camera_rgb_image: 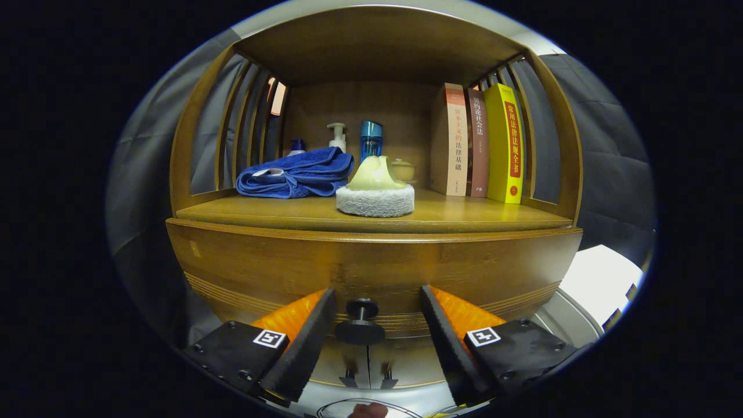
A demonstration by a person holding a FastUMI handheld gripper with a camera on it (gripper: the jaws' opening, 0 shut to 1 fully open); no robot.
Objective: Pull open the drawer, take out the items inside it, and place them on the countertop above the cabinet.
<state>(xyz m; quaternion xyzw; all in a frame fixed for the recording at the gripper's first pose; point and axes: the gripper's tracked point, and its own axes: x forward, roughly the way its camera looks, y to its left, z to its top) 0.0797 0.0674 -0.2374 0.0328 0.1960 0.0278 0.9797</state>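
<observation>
Wooden cabinet (371, 261), curved drawer front (290, 273) facing the gripper (377, 305), drawer closed. Dark round knob (360, 325) at the lower middle of the drawer front, sitting between the two fingers (307, 342); fingers spread wide, one to each side of the knob, neither touching it.

Countertop (464, 217) above the drawer, under a wooden roof with slatted sides. On it, from the left:
- blue towel (296, 174), folded loosely, lying flat;
- behind the towel, a small dark-capped bottle (296, 146), a white pump bottle (337, 136) and a tall blue bottle (371, 139), all upright against the back panel;
- pale yellow scrubber on a white fluffy pad (375, 194), near the front edge, just right of the towel;
- small lidded jar (403, 169), partly hidden behind the scrubber;
- three books (479, 145) upright at the right side, tan, brownish-red and yellow, touching one another.

Contents of the drawer hidden.
</observation>
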